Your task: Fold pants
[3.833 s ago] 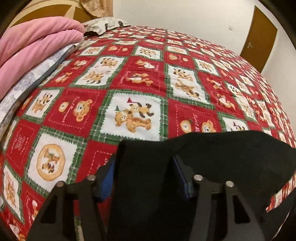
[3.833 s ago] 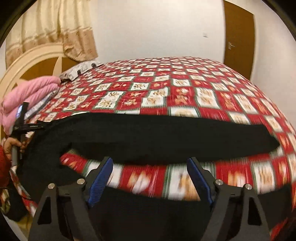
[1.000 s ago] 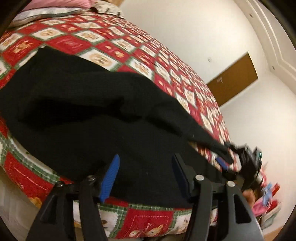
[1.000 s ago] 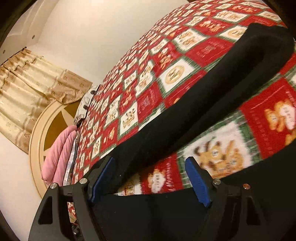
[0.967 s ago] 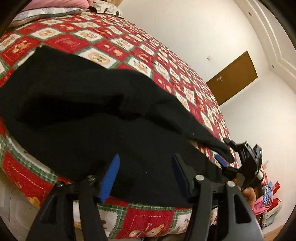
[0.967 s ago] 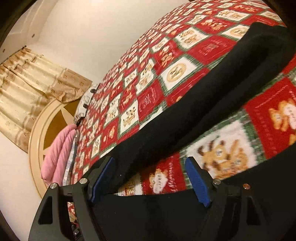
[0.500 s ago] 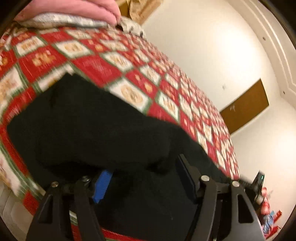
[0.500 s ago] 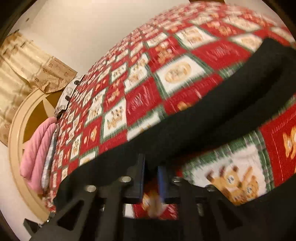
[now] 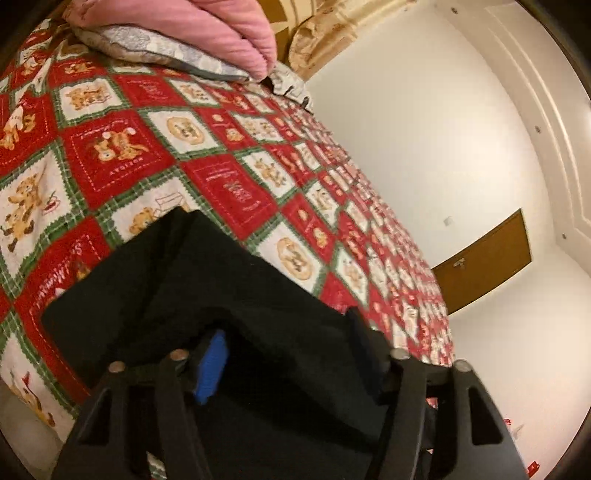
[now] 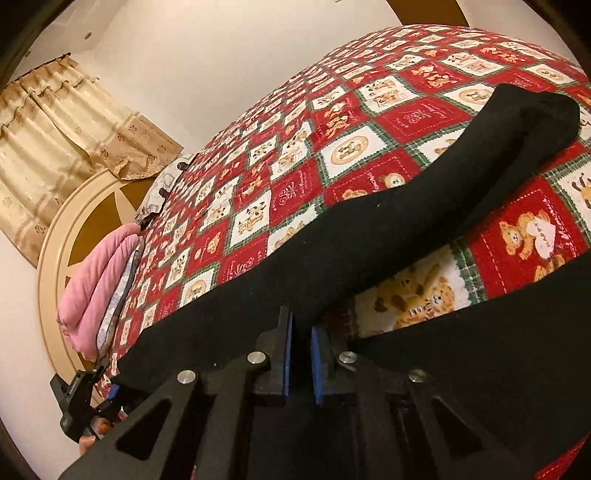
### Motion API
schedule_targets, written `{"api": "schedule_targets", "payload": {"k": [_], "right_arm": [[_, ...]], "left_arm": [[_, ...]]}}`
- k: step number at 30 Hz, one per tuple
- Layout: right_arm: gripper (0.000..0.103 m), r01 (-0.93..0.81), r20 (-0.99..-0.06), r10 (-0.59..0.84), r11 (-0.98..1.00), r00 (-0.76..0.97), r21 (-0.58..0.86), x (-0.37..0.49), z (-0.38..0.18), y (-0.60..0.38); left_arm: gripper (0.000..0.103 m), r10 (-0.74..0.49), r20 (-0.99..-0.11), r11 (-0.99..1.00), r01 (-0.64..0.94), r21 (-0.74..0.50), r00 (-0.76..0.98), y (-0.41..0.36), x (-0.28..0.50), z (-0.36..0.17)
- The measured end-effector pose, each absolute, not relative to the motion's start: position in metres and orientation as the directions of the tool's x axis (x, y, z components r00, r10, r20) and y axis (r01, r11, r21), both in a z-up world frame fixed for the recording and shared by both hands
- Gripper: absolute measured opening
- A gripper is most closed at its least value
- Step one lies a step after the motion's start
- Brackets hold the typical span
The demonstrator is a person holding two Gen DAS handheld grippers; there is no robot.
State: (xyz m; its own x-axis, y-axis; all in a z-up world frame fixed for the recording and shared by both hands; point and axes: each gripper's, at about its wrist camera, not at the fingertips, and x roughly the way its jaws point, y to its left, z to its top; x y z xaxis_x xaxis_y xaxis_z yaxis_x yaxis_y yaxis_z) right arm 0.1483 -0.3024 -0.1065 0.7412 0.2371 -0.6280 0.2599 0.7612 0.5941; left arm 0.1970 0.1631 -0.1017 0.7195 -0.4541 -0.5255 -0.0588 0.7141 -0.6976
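Black pants (image 10: 388, 221) lie on a bed with a red, white and green teddy-bear quilt (image 10: 258, 184), one leg running away from the right tongs (image 10: 300, 363) toward the upper right, its far end resting on the quilt. The right tongs are pressed nearly together, a thin fold of the black cloth pinched between their blue pads (image 10: 317, 373). The left tongs (image 9: 288, 354) stand partly spread after just closing somewhat; a thick bunch of the pants (image 9: 207, 295) fills the space between them and drapes over the right-hand finger, so whether the pads press on the cloth cannot be told. Ahead of the left tongs the cloth's corner lies on the quilt (image 9: 229, 192). Far beyond, to the upper left, a pink blanket (image 9: 221, 33) rests on a grey patterned pillow (image 9: 155, 48). A brown door (image 9: 484, 258) stands to the right.
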Motion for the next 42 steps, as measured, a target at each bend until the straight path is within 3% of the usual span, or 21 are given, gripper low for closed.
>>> {"api": "schedule_targets", "payload": {"k": [3,10,18,20,23,26,27,28,30,33,37,42], "right_arm": [[0.009,0.225,-0.597,0.235,0.773,0.767,0.593,0.142,-0.089,-0.301],[0.008,0.128,-0.575,0.249,0.835,0.779,0.535,0.089,-0.059,-0.277],[0.009,0.187,-0.707,0.191,0.888,0.681,0.421,0.053,-0.146,-0.239],[0.009,0.156,-0.694,0.153,0.920,0.704,0.360,0.051,-0.142,-0.233],[0.015,0.137,-0.720,0.150,0.936,0.677,0.324,0.053,-0.136,-0.230],[0.038,0.157,-0.730,0.175,0.919,0.661,0.363,0.042,-0.128,-0.245],[0.045,0.169,-0.723,0.171,0.913,0.669,0.372,0.035,-0.125,-0.251],[0.046,0.187,-0.709,0.157,0.905,0.688,0.382,0.027,-0.117,-0.256],[0.046,0.192,-0.672,0.143,0.897,0.726,0.398,0.020,-0.102,-0.265],[0.046,0.114,-0.607,0.176,0.906,0.775,0.408,0.033,-0.077,-0.259],[0.046,-0.051,-0.547,0.286,0.914,0.787,0.403,0.078,-0.055,-0.229],[0.046,-0.211,-0.581,0.478,0.859,0.659,0.467,0.159,-0.081,-0.172]], "left_arm": [[0.012,-0.415,-0.563,0.764,-0.062,-0.642,0.714,0.168,0.203,-0.094],[0.011,-0.351,-0.542,0.870,0.053,-0.490,0.764,0.179,0.169,-0.059],[0.012,-0.104,-0.665,0.991,0.020,-0.133,0.740,0.168,0.160,-0.113],[0.019,-0.064,-0.695,0.997,0.015,-0.076,0.716,0.163,0.162,-0.127],[0.020,-0.028,-0.693,0.999,0.033,-0.006,0.721,0.158,0.156,-0.127],[0.030,-0.005,-0.702,0.999,0.031,0.025,0.712,0.167,0.148,-0.118],[0.043,0.012,-0.699,1.000,0.011,0.029,0.715,0.172,0.142,-0.114],[0.064,0.050,-0.691,0.999,-0.025,0.046,0.721,0.178,0.138,-0.109],[0.076,0.132,-0.654,0.991,-0.104,0.080,0.745,0.188,0.128,-0.099],[0.074,0.191,-0.577,0.982,-0.159,0.106,0.794,0.190,0.121,-0.079],[0.074,0.124,-0.523,0.992,-0.085,0.098,0.843,0.166,0.130,-0.066],[0.075,0.114,-0.533,0.991,-0.061,0.116,0.838,0.139,0.158,-0.085]]}}
